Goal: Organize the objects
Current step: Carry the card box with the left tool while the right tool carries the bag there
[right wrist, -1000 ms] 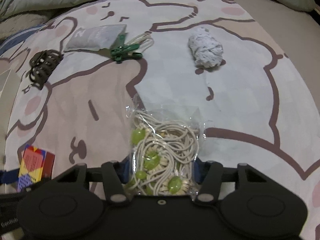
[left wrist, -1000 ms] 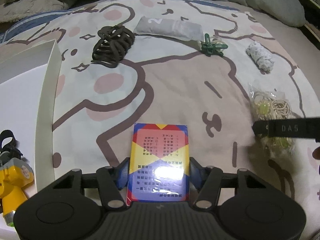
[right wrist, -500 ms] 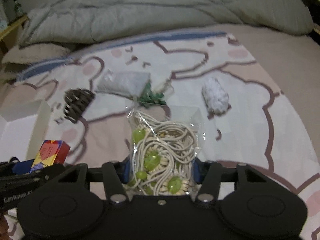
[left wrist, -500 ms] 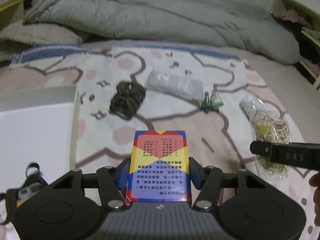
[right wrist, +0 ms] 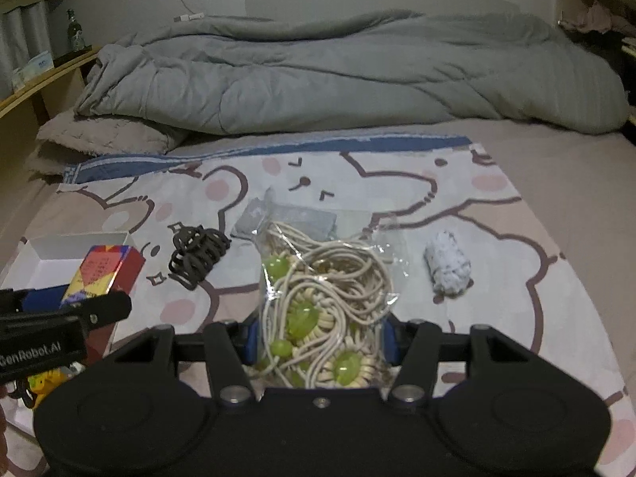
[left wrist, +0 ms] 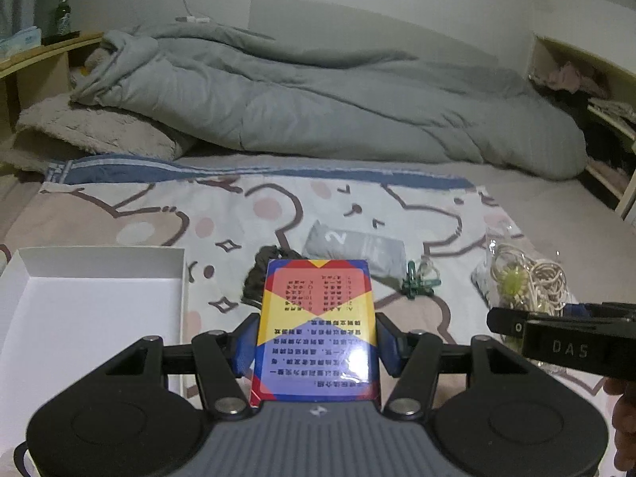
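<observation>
Sprawling across the far end of the bed, a grey duvet (left wrist: pixel 338 107) lies bunched against the wall, and in front of it a cartoon-bear sheet (right wrist: pixel 357 183) covers the mattress. At the left edge of that sheet sits an open white box (left wrist: pixel 91 302), its walls upright.

Both claws hang above the sheet, each gripping a load. The left claw (left wrist: pixel 316 342) is clamped on a colourful card box (left wrist: pixel 316 326) — blue pads pressed on its two long sides, printed face up. The right claw (right wrist: pixel 320 338) is closed on a clear bag of hair ties (right wrist: pixel 322 290), cream cords and green beads showing through the plastic.

Lying loose on the sheet, well apart from one another: a grey pouch (left wrist: pixel 353 246), a dark claw hair clip (right wrist: pixel 196 256), a rolled speckled cloth (right wrist: pixel 447 268), and a small green clip (left wrist: pixel 419 284) just beside the pouch.
</observation>
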A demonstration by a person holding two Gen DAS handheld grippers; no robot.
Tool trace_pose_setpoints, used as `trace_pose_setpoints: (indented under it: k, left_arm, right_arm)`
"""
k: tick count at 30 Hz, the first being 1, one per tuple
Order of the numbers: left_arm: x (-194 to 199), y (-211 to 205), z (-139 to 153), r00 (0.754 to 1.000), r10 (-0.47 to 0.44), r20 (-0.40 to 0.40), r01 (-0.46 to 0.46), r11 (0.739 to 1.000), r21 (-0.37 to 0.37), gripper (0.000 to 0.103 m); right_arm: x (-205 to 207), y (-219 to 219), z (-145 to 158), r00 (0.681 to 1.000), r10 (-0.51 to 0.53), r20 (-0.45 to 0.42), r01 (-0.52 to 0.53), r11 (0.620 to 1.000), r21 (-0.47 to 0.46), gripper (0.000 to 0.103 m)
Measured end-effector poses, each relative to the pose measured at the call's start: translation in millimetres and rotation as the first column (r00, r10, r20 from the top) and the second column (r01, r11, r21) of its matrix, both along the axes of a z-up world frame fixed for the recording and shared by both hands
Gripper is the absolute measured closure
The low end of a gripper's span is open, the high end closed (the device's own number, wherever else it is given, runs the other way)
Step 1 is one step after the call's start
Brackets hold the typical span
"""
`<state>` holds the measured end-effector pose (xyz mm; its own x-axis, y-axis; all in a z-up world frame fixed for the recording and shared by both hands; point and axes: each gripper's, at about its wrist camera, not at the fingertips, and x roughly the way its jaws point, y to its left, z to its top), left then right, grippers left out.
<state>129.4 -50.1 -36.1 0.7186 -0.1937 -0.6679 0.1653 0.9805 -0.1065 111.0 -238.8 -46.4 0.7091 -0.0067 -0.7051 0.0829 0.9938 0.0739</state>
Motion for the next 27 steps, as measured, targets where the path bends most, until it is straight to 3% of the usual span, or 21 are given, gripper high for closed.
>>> trace_pose_setpoints:
  k: [19, 27]
  left_arm:
    - [4.8, 61.1, 19.9, 0.994, 0.097, 0.057, -0.096, 0.995, -0.008, 0.043]
    - [3.3, 100.7, 28.0, 0.985, 0.142, 0.098, -0.145, 0.989, 0.028, 0.043]
  right_arm:
    - [28.4, 49.7, 17.8, 0.997, 0.044, 0.058, -0.043, 0.999, -0.002, 0.047]
    - [42.2, 89.5, 19.7, 0.994, 0.09, 0.064, -0.091, 0.996, 0.014, 0.047]
